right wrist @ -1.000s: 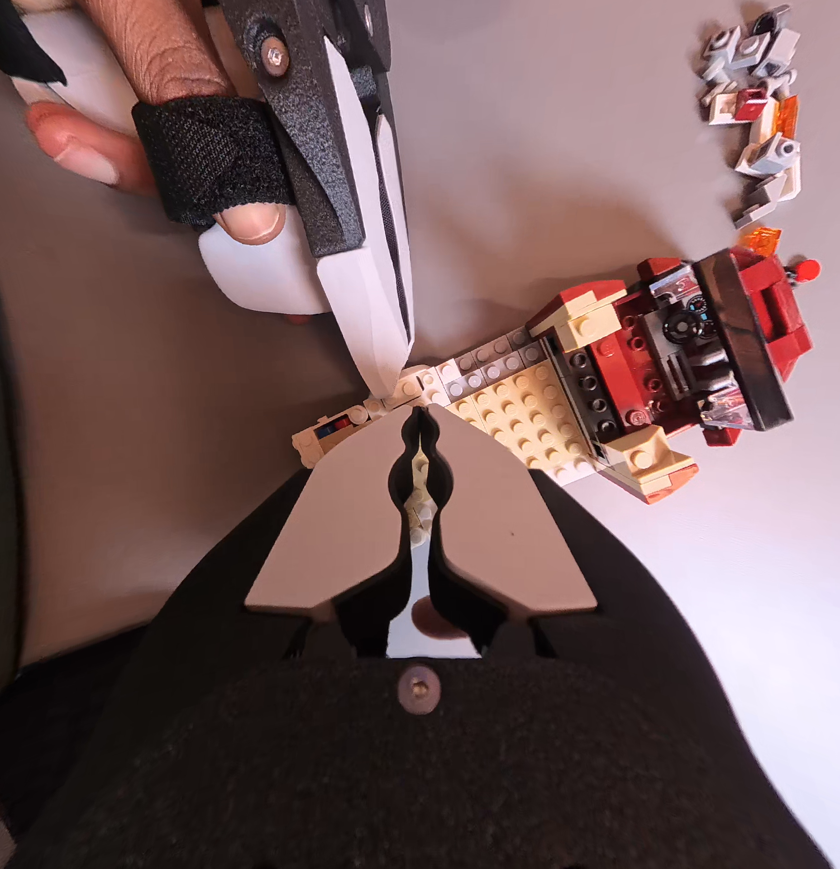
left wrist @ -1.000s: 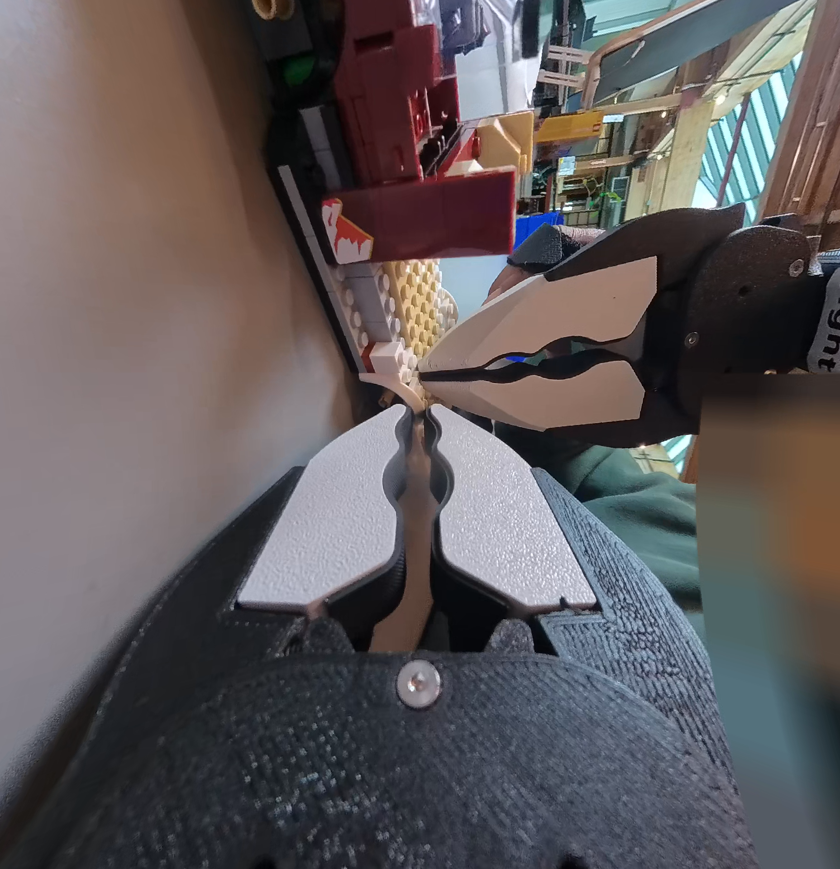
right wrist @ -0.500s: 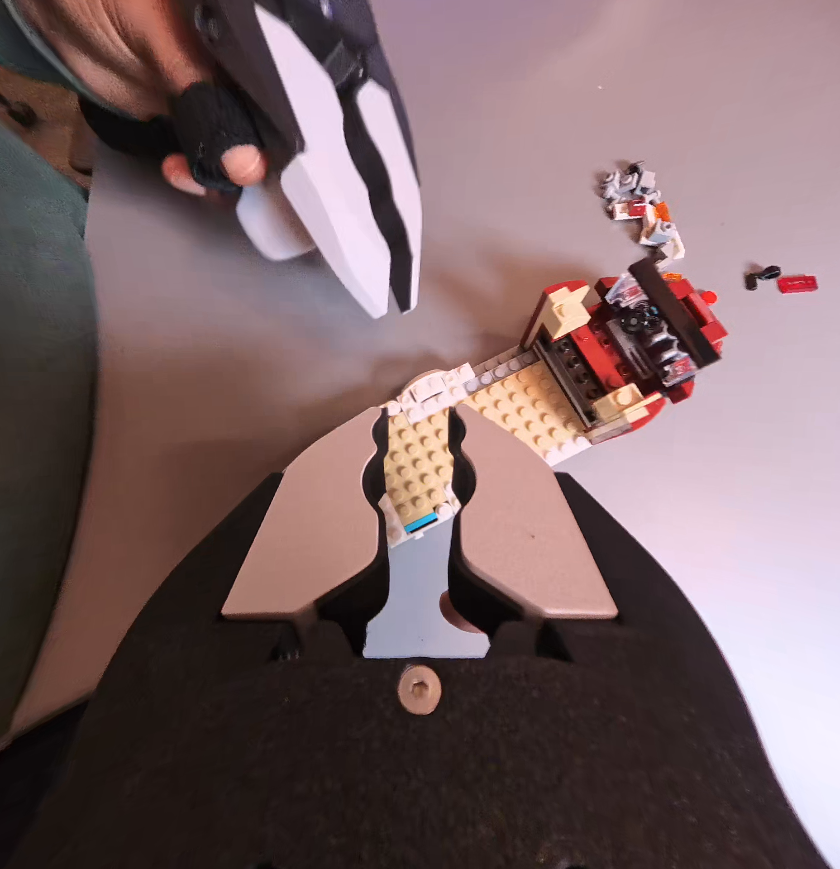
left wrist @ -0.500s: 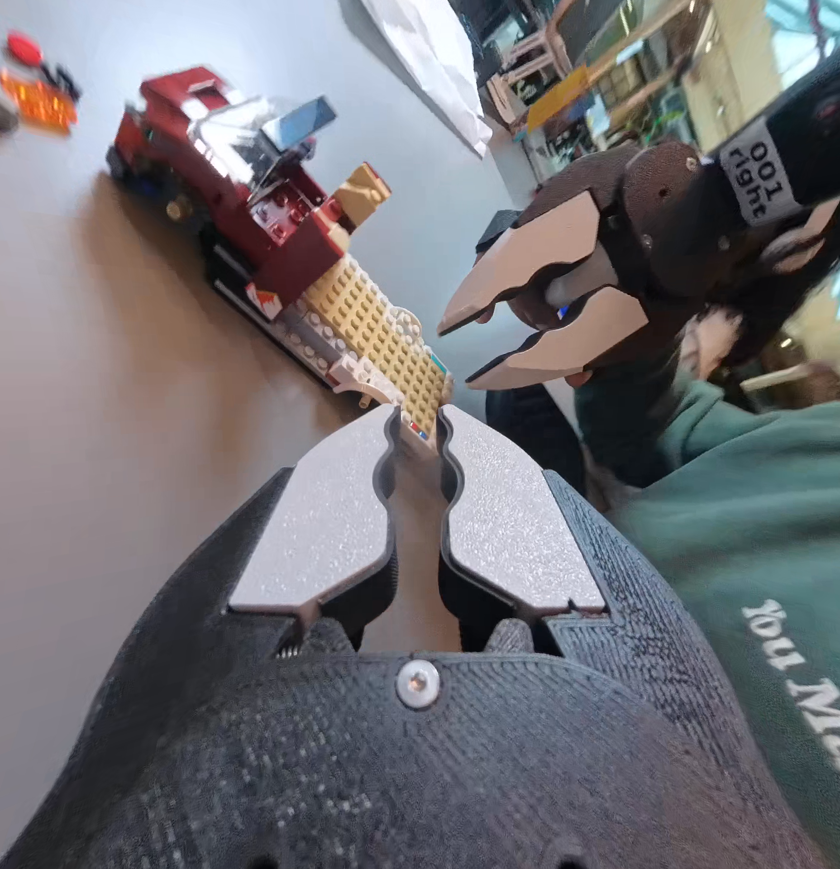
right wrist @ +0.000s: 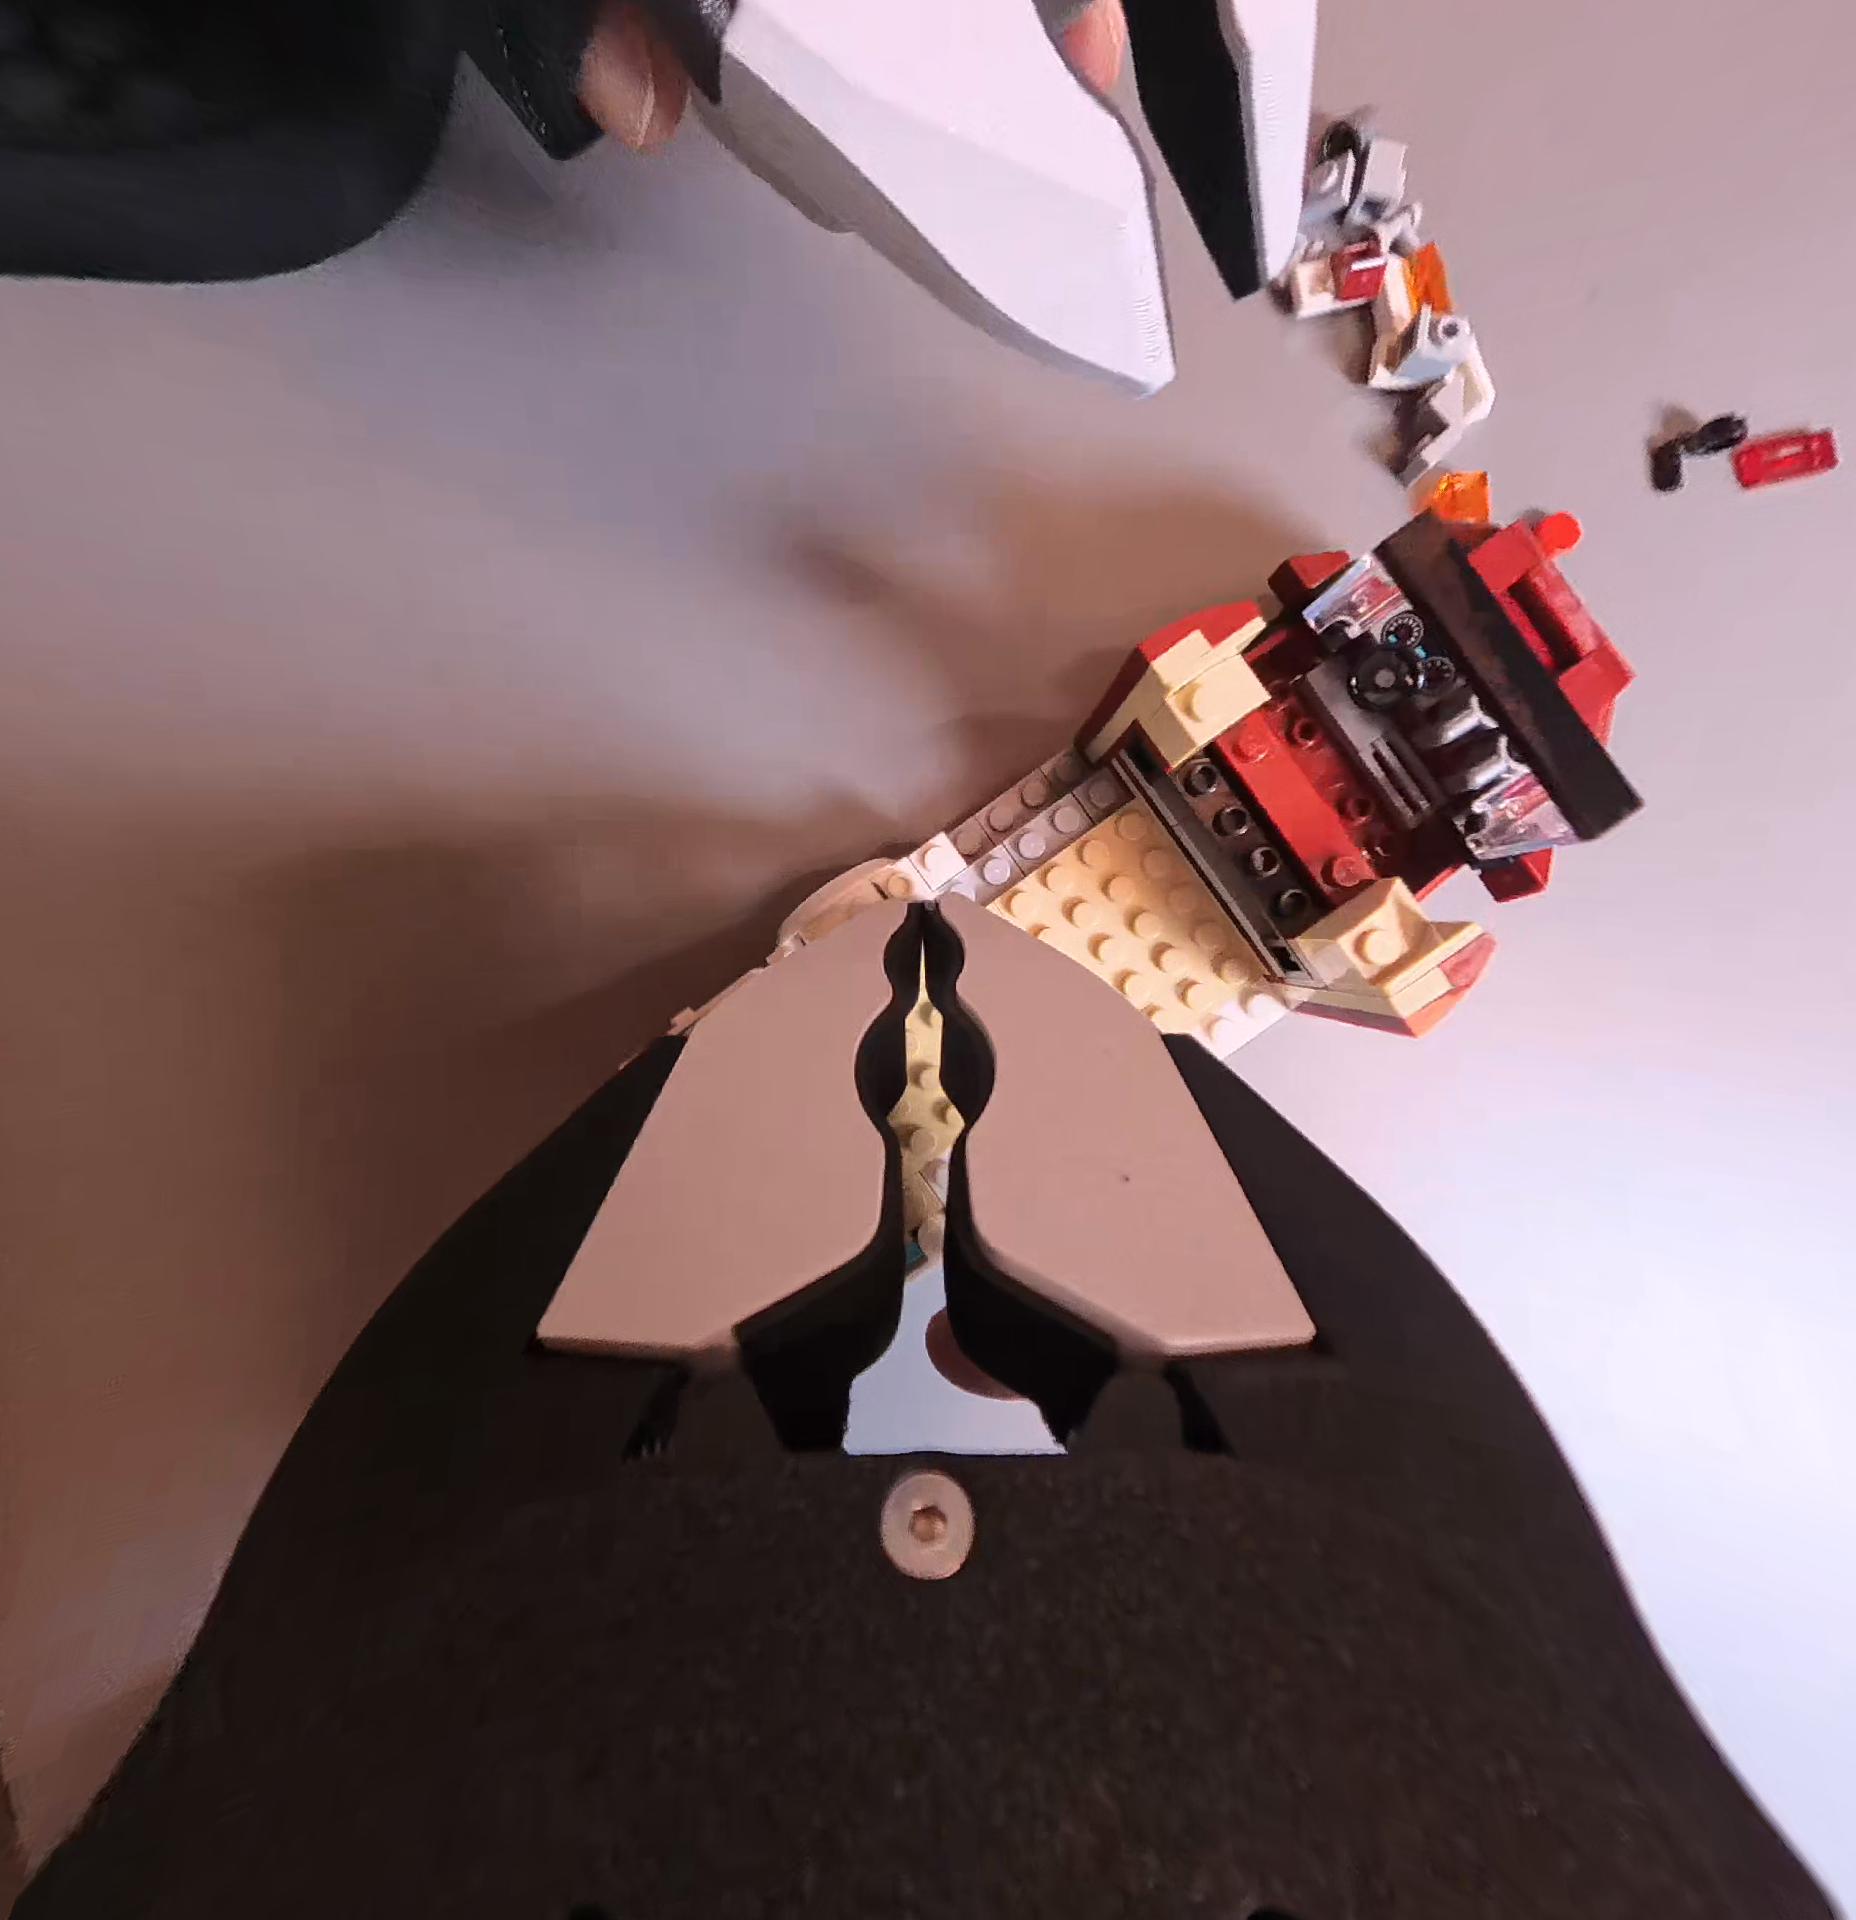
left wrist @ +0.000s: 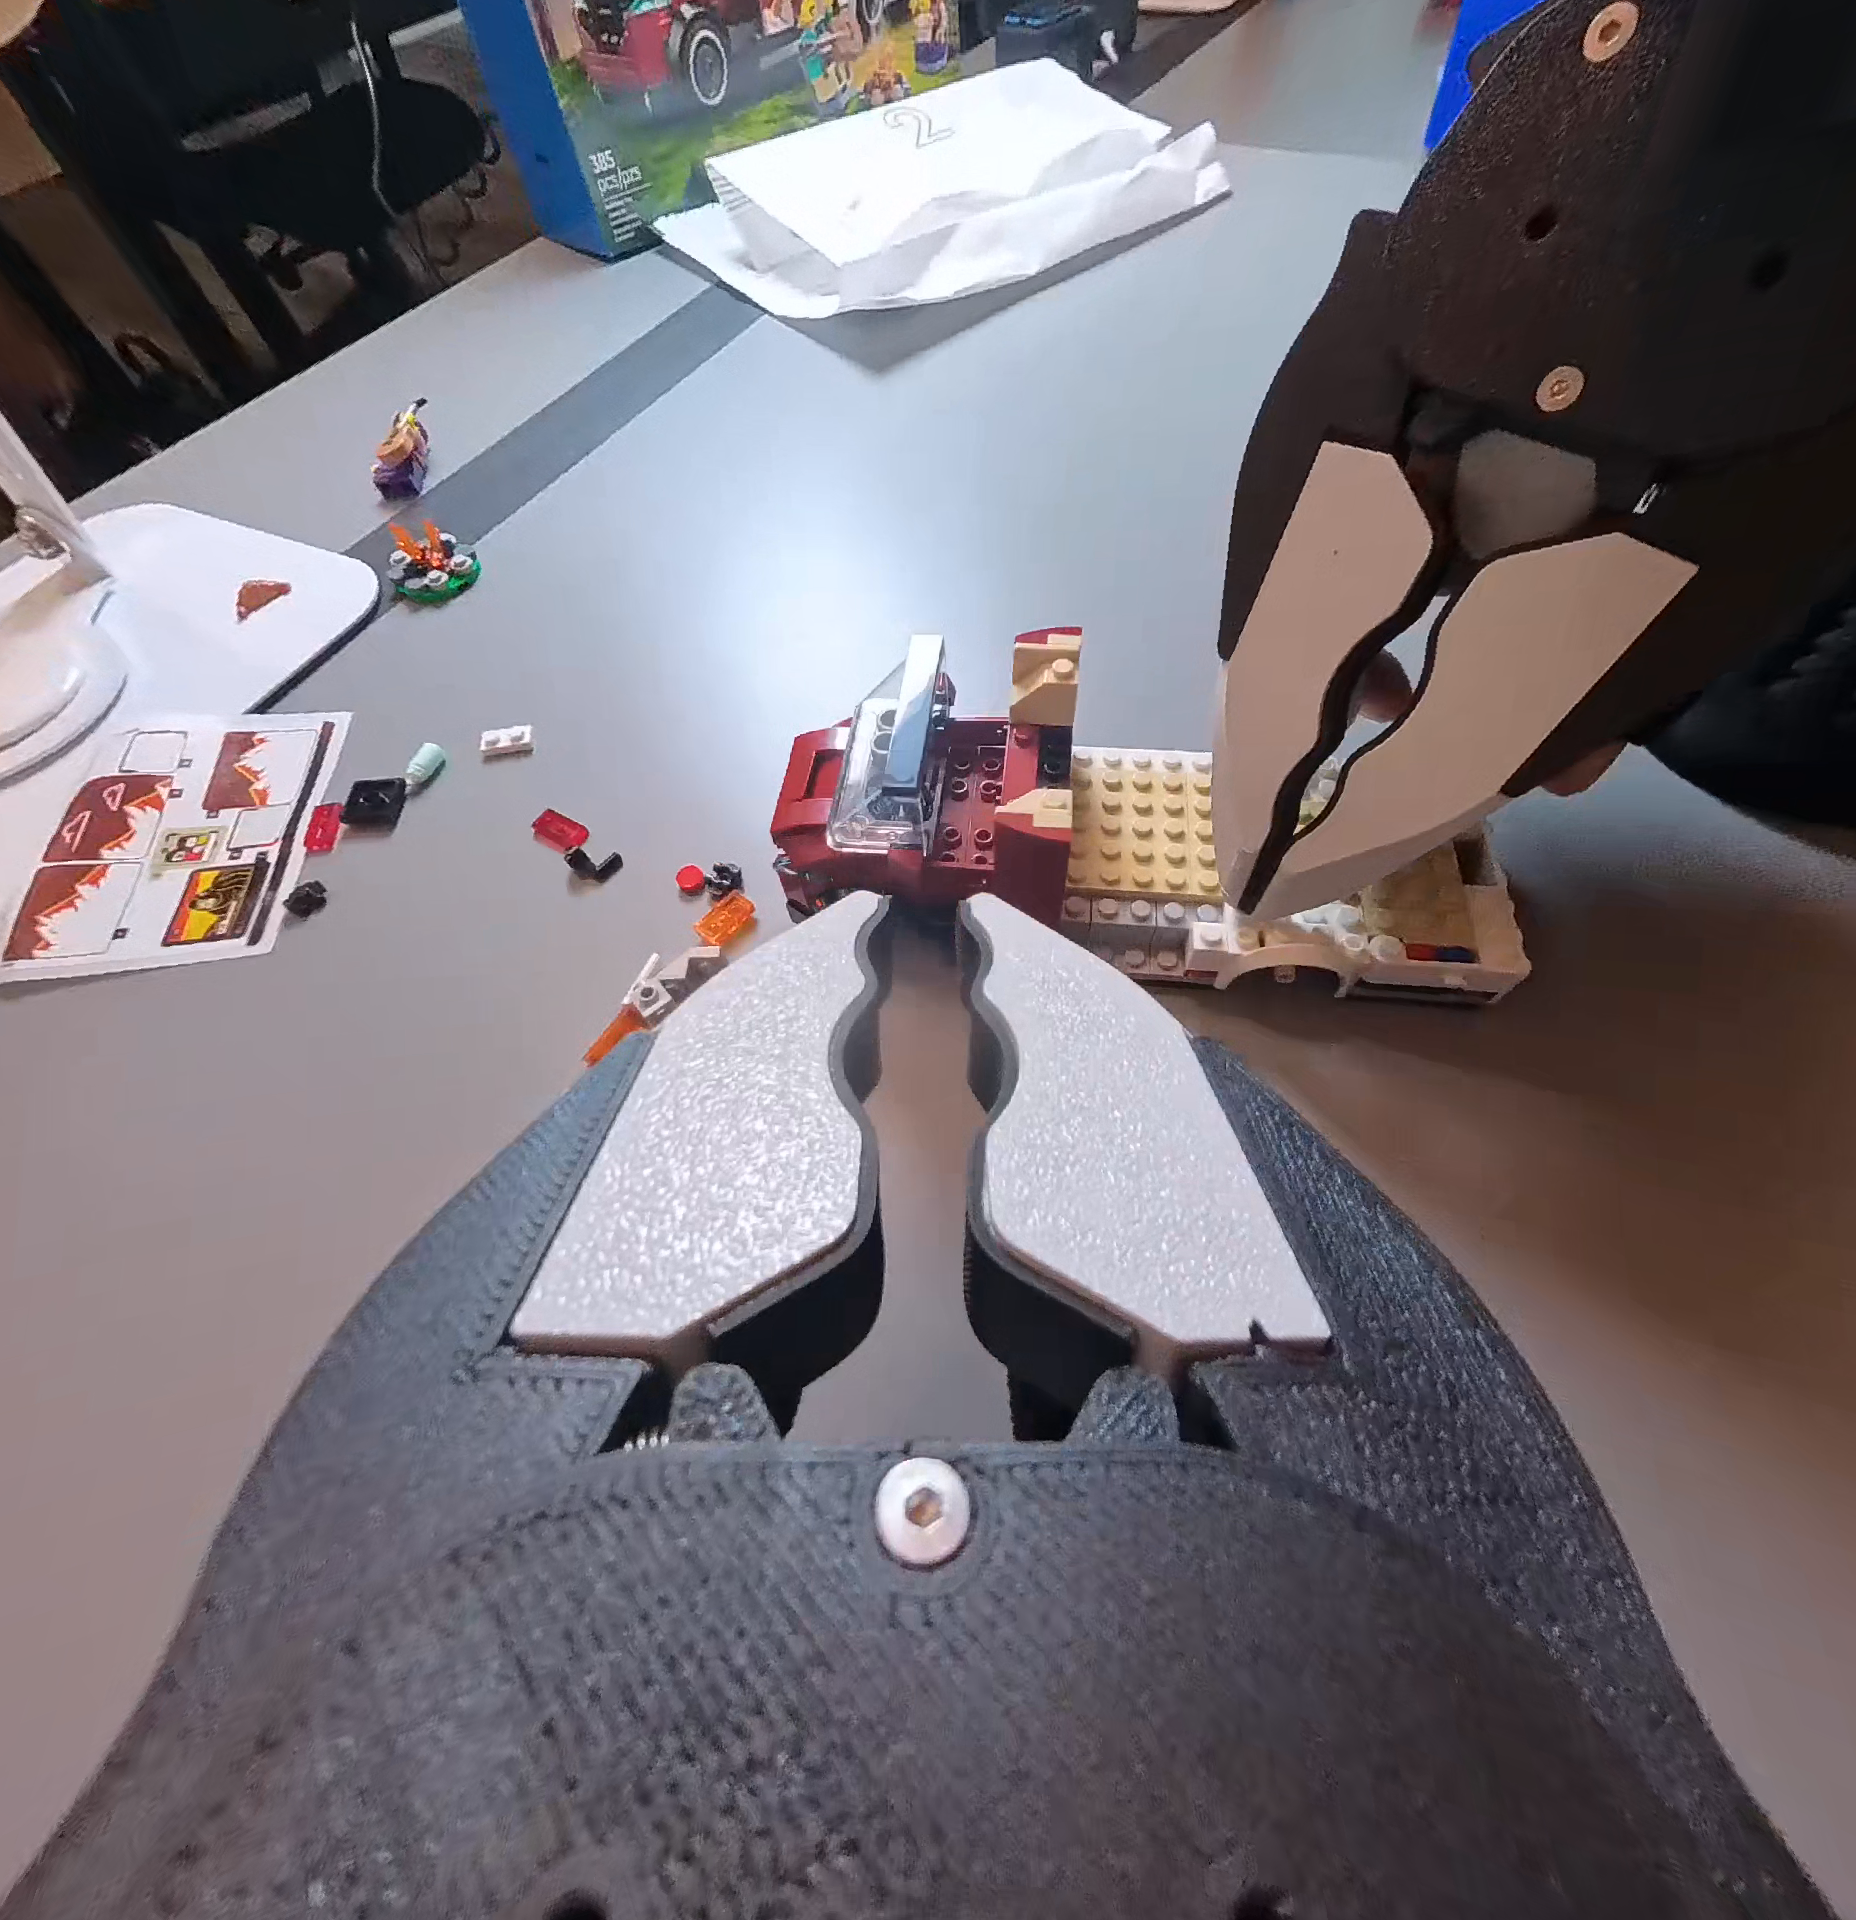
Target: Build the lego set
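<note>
Right tool [right wrist: 926,906]: closed to a hairline at the tips, bearing on the white edge bricks of the truck [left wrist: 1142,842]; whether a small piece is pinched between the tips cannot be told. Truck rests on the surface [left wrist: 695,436], directly ahead of and below this tool, red cab farthest out. Left tool [left wrist: 919,914]: released, empty, clear of the build; loose pieces [left wrist: 685,966] lie just to the left of its tips. Recommendation: press straight down over the studs, steady the cab with the left tool, avoid levering the thin rear section.
</note>
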`<state>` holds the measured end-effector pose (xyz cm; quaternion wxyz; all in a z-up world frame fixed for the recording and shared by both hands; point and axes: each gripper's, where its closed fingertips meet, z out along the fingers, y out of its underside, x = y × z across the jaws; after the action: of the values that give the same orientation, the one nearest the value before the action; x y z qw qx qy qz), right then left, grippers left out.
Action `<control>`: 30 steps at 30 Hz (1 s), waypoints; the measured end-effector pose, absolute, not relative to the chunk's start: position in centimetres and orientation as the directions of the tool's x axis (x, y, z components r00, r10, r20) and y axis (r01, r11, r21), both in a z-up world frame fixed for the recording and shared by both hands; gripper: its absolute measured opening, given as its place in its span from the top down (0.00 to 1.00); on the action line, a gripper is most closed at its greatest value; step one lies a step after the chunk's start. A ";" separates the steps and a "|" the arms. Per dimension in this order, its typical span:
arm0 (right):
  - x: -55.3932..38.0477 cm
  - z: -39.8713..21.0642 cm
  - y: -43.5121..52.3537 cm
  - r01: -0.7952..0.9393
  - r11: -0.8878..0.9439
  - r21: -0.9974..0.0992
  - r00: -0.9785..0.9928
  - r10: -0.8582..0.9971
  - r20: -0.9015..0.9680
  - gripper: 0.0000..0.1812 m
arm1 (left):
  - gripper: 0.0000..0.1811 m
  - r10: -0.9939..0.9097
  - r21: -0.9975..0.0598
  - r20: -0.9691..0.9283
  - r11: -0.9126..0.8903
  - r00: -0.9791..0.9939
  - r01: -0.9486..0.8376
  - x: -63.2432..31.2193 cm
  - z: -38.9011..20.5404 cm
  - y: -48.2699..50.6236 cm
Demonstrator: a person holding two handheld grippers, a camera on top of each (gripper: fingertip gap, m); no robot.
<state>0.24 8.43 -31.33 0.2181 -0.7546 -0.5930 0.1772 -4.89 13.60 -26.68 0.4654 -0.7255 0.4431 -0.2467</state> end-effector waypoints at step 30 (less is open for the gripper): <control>0.8 -30.0 7.1 0.827 -0.265 -0.496 0.321 0.946 0.031 1.00 | 0.95 -0.882 -0.897 0.093 -0.275 0.462 -0.346 -5.5 -29.2 13.5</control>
<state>0.81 7.11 -30.02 0.2173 -0.7833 -0.5661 0.1372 -5.48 13.52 -29.23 0.4341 -0.7366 0.4170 -0.3086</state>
